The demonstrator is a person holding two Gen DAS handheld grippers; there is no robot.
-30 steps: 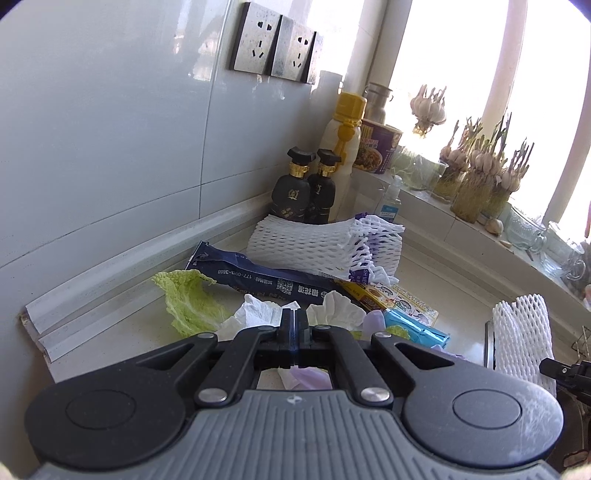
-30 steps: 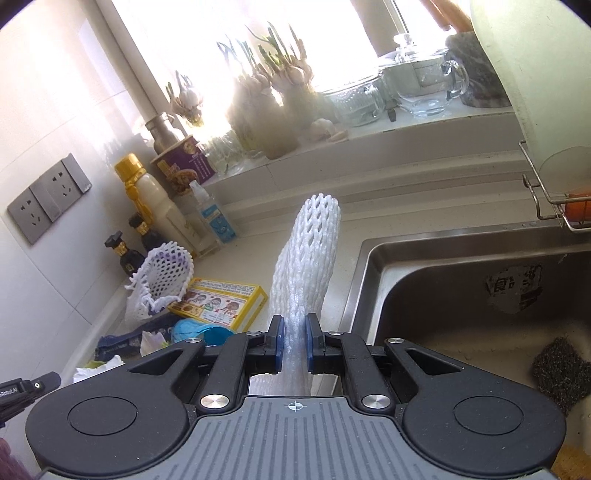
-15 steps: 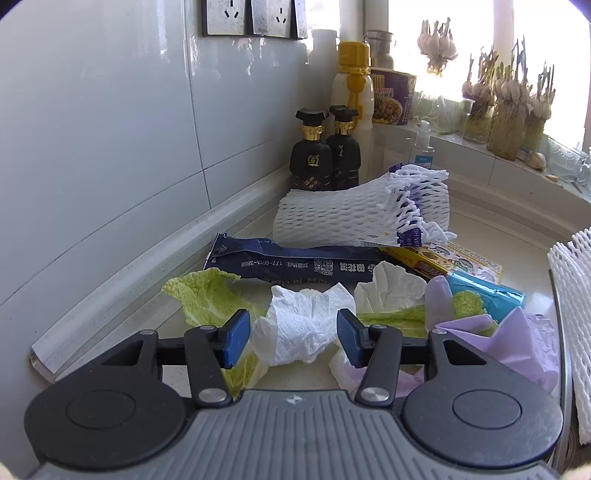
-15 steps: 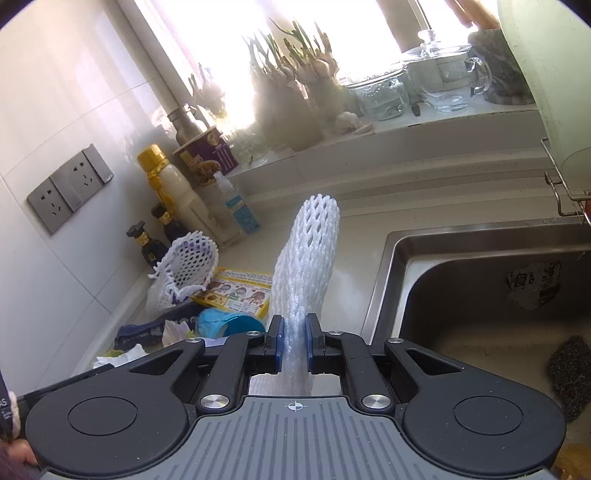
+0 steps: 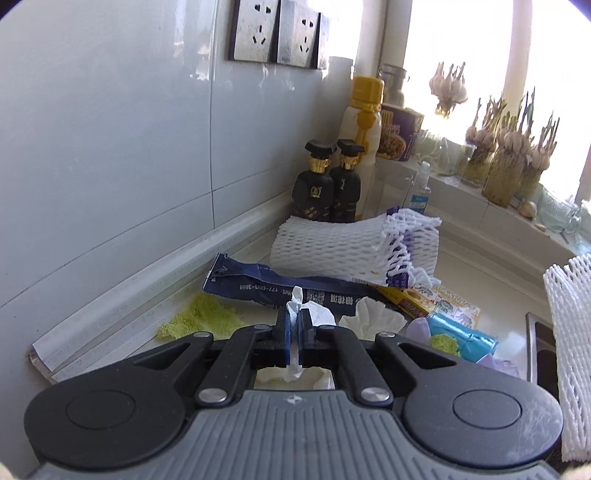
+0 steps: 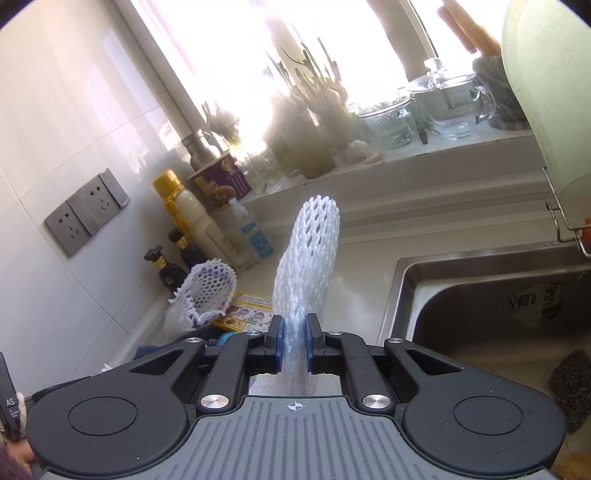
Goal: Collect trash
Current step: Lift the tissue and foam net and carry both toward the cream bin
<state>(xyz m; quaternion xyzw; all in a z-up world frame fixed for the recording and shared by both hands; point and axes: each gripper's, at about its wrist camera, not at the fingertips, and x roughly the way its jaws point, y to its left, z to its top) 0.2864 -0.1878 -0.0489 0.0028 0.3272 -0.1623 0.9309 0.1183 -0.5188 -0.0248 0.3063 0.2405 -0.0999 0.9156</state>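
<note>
My left gripper (image 5: 294,334) is shut on a crumpled white tissue (image 5: 295,306) over the counter's trash pile. The pile holds a green cabbage leaf (image 5: 201,319), a dark blue wrapper (image 5: 266,286), a white foam fruit net (image 5: 343,245), a second tissue (image 5: 371,319), a yellow box (image 5: 424,297), a blue roll (image 5: 463,334) and purple plastic (image 5: 419,326). My right gripper (image 6: 294,341) is shut on a white foam net sleeve (image 6: 310,254) and holds it upright above the counter beside the sink; the sleeve also shows in the left wrist view (image 5: 570,332).
Two black bottles (image 5: 330,184), a yellow-capped bottle (image 5: 364,122) and a snack tub (image 5: 400,133) stand in the corner. Garlic jars (image 5: 511,166) and glassware (image 6: 458,110) line the windowsill. The steel sink (image 6: 498,306) holds a scouring pad (image 6: 574,387). Wall sockets (image 5: 277,31) sit above.
My left gripper opened around the white tissue, then closed on it and lifted slightly. My right gripper kept its hold on the foam sleeve and shifted a little.
</note>
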